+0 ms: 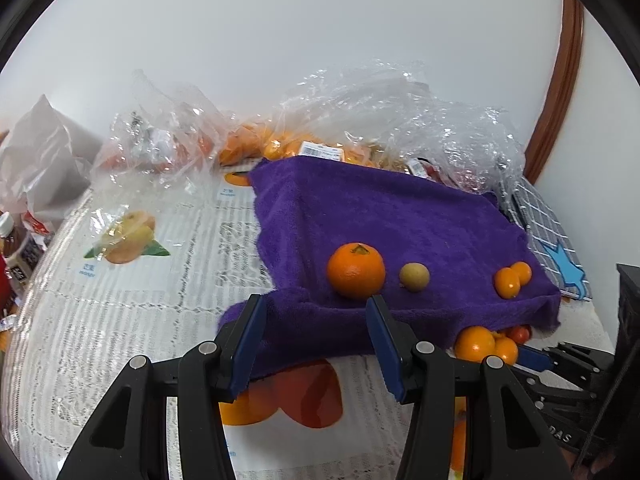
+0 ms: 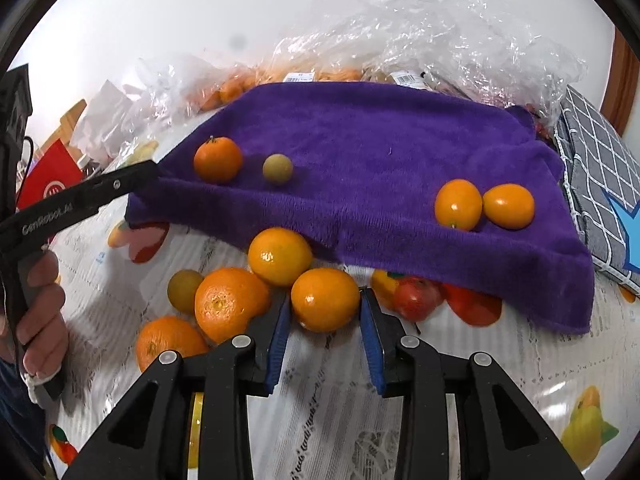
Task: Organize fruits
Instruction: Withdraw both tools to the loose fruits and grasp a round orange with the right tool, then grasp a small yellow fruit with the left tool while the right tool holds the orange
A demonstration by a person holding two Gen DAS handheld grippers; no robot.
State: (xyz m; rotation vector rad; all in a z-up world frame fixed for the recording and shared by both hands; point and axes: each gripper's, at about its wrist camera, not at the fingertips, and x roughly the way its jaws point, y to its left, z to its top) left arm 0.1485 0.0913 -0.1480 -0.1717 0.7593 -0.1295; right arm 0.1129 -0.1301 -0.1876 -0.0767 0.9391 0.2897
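A purple towel (image 1: 384, 216) (image 2: 360, 136) lies on the table. On it sit a tangerine (image 1: 356, 271) (image 2: 218, 159), a small yellow-green fruit (image 1: 414, 277) (image 2: 277, 168) and two small oranges (image 1: 512, 278) (image 2: 484, 205). My left gripper (image 1: 316, 310) is open just in front of the tangerine, over the towel's near edge. My right gripper (image 2: 325, 304) is open with its pads either side of a small orange (image 2: 325, 299) on the tablecloth. Around that orange lie several loose oranges (image 2: 230, 300) and a red fruit (image 2: 414, 298).
Clear plastic bags of fruit (image 1: 304, 136) (image 2: 400, 40) are piled behind the towel against the wall. A grey checked cloth (image 1: 548, 232) (image 2: 600, 184) lies to the right. Bottles (image 1: 18, 248) stand at the far left. The white tablecloth (image 1: 120, 320) carries fruit prints.
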